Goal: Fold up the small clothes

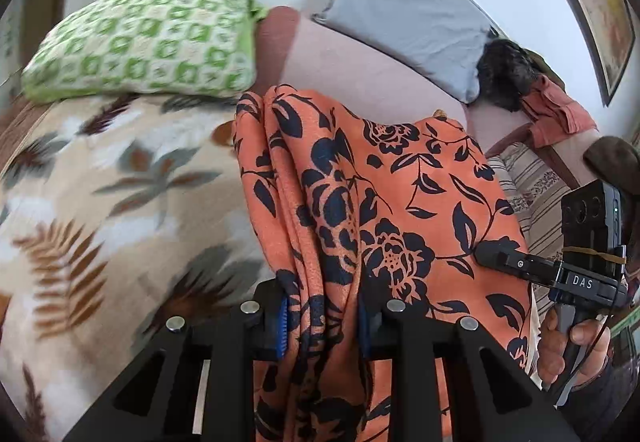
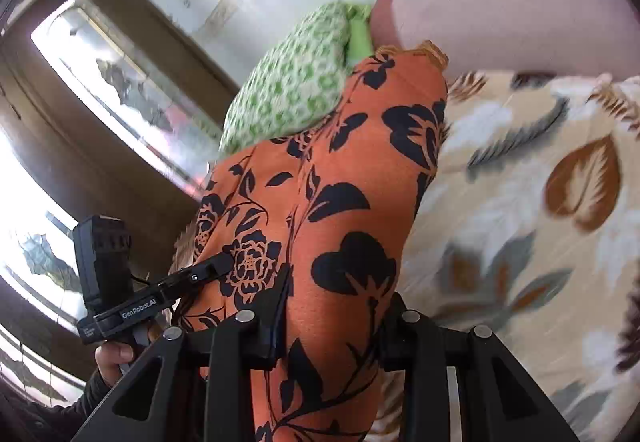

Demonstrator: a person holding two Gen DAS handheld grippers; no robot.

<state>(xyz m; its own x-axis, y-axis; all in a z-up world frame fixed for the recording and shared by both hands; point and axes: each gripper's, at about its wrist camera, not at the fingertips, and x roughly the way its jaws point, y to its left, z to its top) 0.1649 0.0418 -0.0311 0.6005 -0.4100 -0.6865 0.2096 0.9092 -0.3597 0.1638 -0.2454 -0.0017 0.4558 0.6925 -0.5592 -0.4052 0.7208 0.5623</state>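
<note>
An orange garment with a dark floral print (image 1: 384, 202) hangs lifted above the bed. My left gripper (image 1: 324, 326) is shut on a bunched edge of it, and the cloth is pinched between the blue pads (image 1: 282, 322). My right gripper (image 2: 336, 326) is shut on another part of the same garment (image 2: 320, 202), which drapes over its fingers. In the left wrist view, the right gripper (image 1: 496, 256) clamps the cloth's right side, with a hand (image 1: 576, 342) on its grip. The left gripper (image 2: 220, 264) shows in the right wrist view, biting the cloth's left side.
A leaf-print blanket (image 1: 100, 202) covers the bed under the garment. At the far side lie a green patterned pillow (image 1: 140, 42), a grey pillow (image 1: 400, 14) and a pile of dark and red clothes (image 1: 552, 110). A window (image 2: 120, 82) stands beside the bed.
</note>
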